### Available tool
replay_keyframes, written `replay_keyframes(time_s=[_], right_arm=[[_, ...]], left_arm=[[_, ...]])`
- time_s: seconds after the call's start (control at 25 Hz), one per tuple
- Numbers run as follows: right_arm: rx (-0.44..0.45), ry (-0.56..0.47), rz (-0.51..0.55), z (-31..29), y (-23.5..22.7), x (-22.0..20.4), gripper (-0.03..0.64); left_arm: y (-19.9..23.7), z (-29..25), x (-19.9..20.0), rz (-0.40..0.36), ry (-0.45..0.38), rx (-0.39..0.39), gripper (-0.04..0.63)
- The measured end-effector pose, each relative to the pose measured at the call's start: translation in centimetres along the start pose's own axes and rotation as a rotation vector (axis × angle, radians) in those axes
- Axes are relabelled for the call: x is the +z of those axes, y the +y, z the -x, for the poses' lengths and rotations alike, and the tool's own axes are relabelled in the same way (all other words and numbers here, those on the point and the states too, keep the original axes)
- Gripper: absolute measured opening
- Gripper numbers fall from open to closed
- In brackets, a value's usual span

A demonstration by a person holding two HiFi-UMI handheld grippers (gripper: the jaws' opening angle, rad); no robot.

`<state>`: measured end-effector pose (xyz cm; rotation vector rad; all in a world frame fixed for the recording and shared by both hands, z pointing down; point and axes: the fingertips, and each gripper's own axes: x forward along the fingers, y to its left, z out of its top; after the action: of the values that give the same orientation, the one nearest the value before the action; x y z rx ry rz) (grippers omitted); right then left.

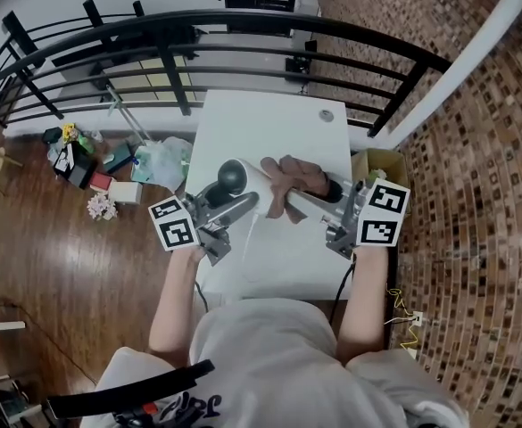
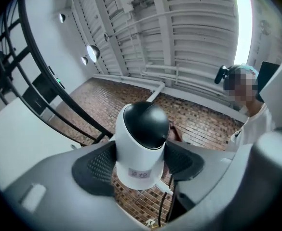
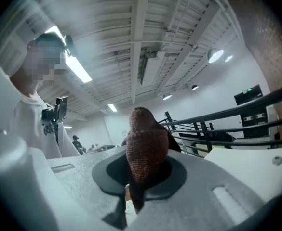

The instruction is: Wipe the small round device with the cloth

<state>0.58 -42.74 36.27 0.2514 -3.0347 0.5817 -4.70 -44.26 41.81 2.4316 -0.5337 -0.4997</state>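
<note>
Device (image 2: 141, 146) sits lifted above the table (image 1: 269, 119), left gripper (image 1: 227, 199) spread wide and pressing its white waist. It looks hard, slick and light, so hold below the dark dome. Right gripper (image 1: 298, 200) pinches the limp cloth (image 3: 145, 148) alongside, over the table.

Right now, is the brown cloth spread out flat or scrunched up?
Scrunched up. The cloth is a bunched lump pinched between the pads of the right gripper, not lying flat.

No legible text. Label (image 2: 141, 173) on the device (image 2: 143, 129) between the left gripper (image 2: 140, 163) jaws: print blurred, unreadable. Left cube (image 1: 173, 223) and right cube (image 1: 382, 213): black-and-white square markers, no lettering.
</note>
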Motion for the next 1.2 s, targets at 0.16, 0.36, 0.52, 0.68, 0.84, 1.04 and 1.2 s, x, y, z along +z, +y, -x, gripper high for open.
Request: replay_keyframes(time_s=[0.16, 0.36, 0.52, 0.68, 0.84, 1.04, 1.2], right_arm=[[0.037, 0.131, 0.081, -2.0, 1.8, -2.2, 0.028], [-0.024, 0.077, 0.049, -0.9, 0.3, -1.5, 0.028], [-0.059, 0.036, -0.058, 0.3, -2.2, -1.8, 0.028], [-0.023, 0.106, -0.117, -0.8, -2.7, -4.7, 0.028], [0.092, 0.033, -0.205, -1.9, -1.6, -4.4, 0.028], [0.14, 0.012, -0.227, -2.2, -1.0, -4.1, 0.028], [0.136, -0.04, -0.243, -2.2, -1.2, -3.8, 0.028]], left_arm=[[0.1, -0.6, 0.4, -0.017, -0.024, 0.04, 0.337], [-1.5, -0.9, 0.2, -0.001, -0.016, -0.043, 0.337], [-4.5, -0.4, -0.6, 0.02, 0.031, -0.21, 0.337], [-8.3, -0.8, -1.5, 0.003, 0.09, -0.395, 0.337], [-10.2, -0.8, -1.4, -0.026, 0.093, -0.472, 0.337], [-10.8, -0.4, -0.9, -0.02, 0.067, -0.504, 0.337], [-10.7, -0.4, -0.5, -0.013, 0.031, -0.51, 0.337]])
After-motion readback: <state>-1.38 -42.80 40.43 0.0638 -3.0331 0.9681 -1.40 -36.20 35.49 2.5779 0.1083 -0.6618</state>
